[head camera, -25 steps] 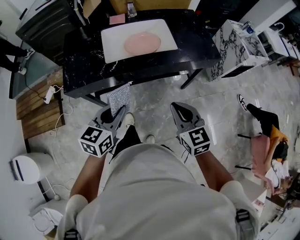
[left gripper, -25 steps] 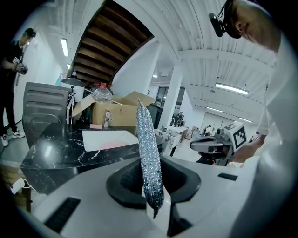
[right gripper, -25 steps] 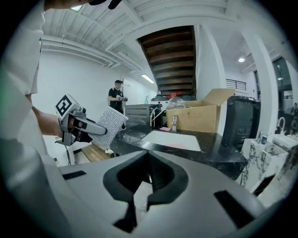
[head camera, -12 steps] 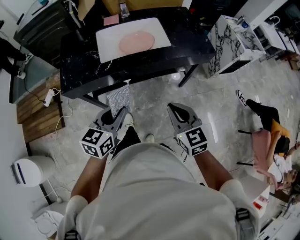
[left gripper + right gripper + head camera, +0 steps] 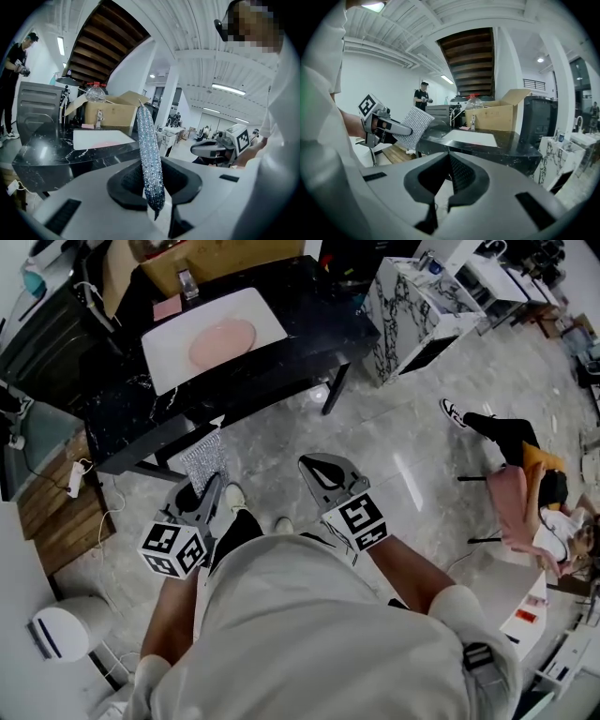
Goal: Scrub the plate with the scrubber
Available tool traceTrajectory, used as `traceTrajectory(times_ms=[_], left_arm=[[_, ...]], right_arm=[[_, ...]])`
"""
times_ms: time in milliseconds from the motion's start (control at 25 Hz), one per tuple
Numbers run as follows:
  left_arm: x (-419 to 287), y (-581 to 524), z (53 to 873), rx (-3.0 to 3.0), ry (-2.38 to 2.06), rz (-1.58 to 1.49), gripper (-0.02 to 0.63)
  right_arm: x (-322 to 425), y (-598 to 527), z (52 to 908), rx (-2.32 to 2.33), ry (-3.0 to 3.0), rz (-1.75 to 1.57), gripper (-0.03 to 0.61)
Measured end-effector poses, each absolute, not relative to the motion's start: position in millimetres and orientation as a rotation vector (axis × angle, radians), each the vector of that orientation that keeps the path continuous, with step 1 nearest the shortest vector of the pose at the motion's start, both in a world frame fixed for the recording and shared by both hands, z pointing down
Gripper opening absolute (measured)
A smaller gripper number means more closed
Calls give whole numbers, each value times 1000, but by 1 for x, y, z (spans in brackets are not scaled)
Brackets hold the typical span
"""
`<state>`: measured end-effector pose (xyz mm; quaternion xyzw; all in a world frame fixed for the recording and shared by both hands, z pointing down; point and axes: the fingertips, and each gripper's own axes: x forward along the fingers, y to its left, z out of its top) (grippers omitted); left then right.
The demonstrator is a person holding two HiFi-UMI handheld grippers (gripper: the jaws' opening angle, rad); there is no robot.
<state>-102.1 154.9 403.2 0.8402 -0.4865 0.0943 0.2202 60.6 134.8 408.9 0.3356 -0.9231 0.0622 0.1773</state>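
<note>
Short of the black marble desk point(image 5: 314, 326), the left tongs point(image 5: 202, 487) clamp a silver mesh scrubber point(image 5: 204, 461) upright, presumably leaving its faces free for the pink round plate point(image 5: 222, 341). The right tongs point(image 5: 323, 471) are closed and empty.

Plate point(image 5: 222, 337) sits on tray point(image 5: 169, 357), tray on desk point(image 5: 122, 418); box point(image 5: 216, 259) behind tray. Scrubber point(image 5: 204, 460) in left hand-held gripper point(image 5: 208, 486), before desk edge. Right hand-held gripper point(image 5: 319, 470) to its right.

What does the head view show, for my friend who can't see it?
A person stands back from a black table, left gripper shut on a silvery scrubber, right gripper shut and empty. On the table, a pink plate lies on a white tray.
</note>
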Motion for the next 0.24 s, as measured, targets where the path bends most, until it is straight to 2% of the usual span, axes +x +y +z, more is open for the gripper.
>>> traceTrajectory(times_ms=[240], left_arm=[[-101,150,401,2323,-1362,259,69]], right_arm=[[60,132,411,919,-2620,174,3]])
